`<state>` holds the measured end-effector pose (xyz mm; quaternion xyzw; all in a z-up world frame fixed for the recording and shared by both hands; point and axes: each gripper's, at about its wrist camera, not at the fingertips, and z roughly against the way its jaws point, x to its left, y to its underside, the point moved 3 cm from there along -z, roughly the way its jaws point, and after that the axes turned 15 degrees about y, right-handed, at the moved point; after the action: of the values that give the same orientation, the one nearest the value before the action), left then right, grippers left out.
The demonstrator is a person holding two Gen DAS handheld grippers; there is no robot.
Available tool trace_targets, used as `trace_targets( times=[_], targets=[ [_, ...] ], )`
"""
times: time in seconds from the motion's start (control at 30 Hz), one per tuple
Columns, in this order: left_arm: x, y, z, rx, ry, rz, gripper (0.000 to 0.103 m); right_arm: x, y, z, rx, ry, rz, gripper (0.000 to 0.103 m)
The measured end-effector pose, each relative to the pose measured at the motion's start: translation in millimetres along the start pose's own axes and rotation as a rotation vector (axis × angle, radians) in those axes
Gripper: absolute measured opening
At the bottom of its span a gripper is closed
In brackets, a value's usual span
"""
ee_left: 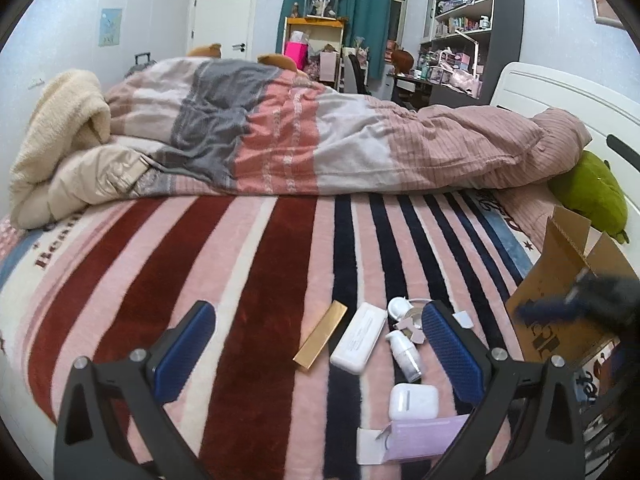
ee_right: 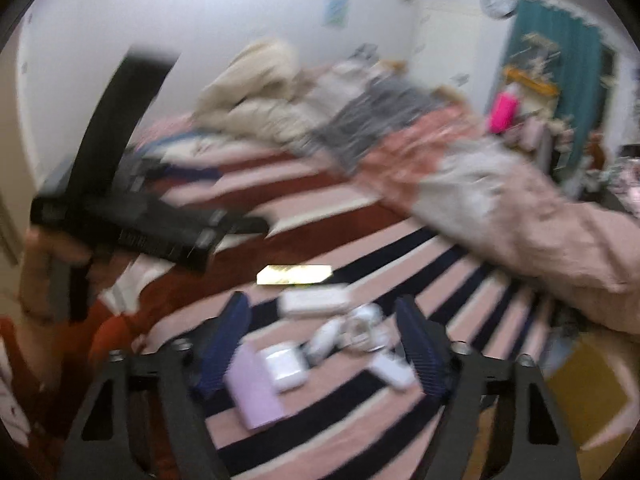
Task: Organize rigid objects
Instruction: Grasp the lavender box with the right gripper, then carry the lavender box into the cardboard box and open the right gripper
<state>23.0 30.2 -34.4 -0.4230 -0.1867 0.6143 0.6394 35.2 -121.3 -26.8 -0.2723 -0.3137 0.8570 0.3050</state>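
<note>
On the striped bed point(ee_left: 256, 280), my left claw point(ee_left: 318, 346) and right claw point(ee_right: 322, 344) both gape wide, empty, over gold bar point(ee_left: 320, 336), white case point(ee_left: 412, 400), lilac box point(ee_left: 424, 438).

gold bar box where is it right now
In the left wrist view the gold box lies flat on the striped blanket, just left of the long white case and between the open fingers of the left gripper.
</note>
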Motion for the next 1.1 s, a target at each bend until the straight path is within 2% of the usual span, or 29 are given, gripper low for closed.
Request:
trace_targets(
  times=[0.1, 0.23, 0.3, 0.37, 0.4, 0.5, 0.6, 0.67, 0.73, 0.83, 0.97, 1.1],
  targets=[
    [8.9, 4.0, -7.0, 0.012, 0.017, 0.009, 0.102, 22.6, 18.3, -32.7, 0.118, -0.124, 0.027, 0.062],
    [13.2, 8.1, -15.5, 0.037, 0.015, 0.005, 0.102, 36.1, 47.1, -66.8, 0.255, -0.211, 0.076, 0.061],
    [14.1, 9.7, -18.2, 0.044, 0.029, 0.011, 0.102, 38.9, 57.7, -77.2, 0.315, -0.253, 0.085, 0.054],
    [14.1, 9.5, -20.1, 0.048, 0.030, 0.009, 0.102, 42.3, 64.1, -81.7, 0.361, -0.312, 0.098, 0.042],
    [14.0, 10.5, -20.0, 0.049, 0.030, 0.007, 0.102, 44.3, 66.5, -83.2, 0.378, -0.338, 0.109, 0.040],
    [16.2, 11.9, -19.6, 0.059, 0.048, 0.015, 0.102, 49.2, 68.3, -87.1, 0.402, -0.351, 0.138, 0.040],
    [18.4, 16.9, -18.4, 0.094, 0.076, 0.025, 0.102, 57.6, 66.9, -88.9, 0.429, -0.370, 0.183, 0.034],
    [19.3, 22.9, -16.6, 0.125, 0.085, 0.025, 0.102, 67.2, 70.7, -90.6, 0.464, -0.368, 0.231, 0.033],
    [20.9, 28.2, -13.2, 0.162, 0.118, 0.047, 0.098, 71.4, 69.9, -93.1, 0.457, -0.340, 0.249, 0.033],
    [14.0, 26.7, -1.6, 0.180, 0.209, 0.078, 0.095, 67.3, 55.7, -86.7, 0.404, -0.304, 0.226, 0.033],
    [-22.6, 4.0, 12.5, 0.162, 0.349, 0.056, 0.092, 47.2, 19.5, -51.3, 0.252, -0.272, 0.155, 0.033],
    [-75.1, -22.1, 13.6, 0.174, 0.466, 0.002, 0.081, 25.2, -5.5, -12.6, 0.103, -0.215, 0.086, 0.033]
  ],
)
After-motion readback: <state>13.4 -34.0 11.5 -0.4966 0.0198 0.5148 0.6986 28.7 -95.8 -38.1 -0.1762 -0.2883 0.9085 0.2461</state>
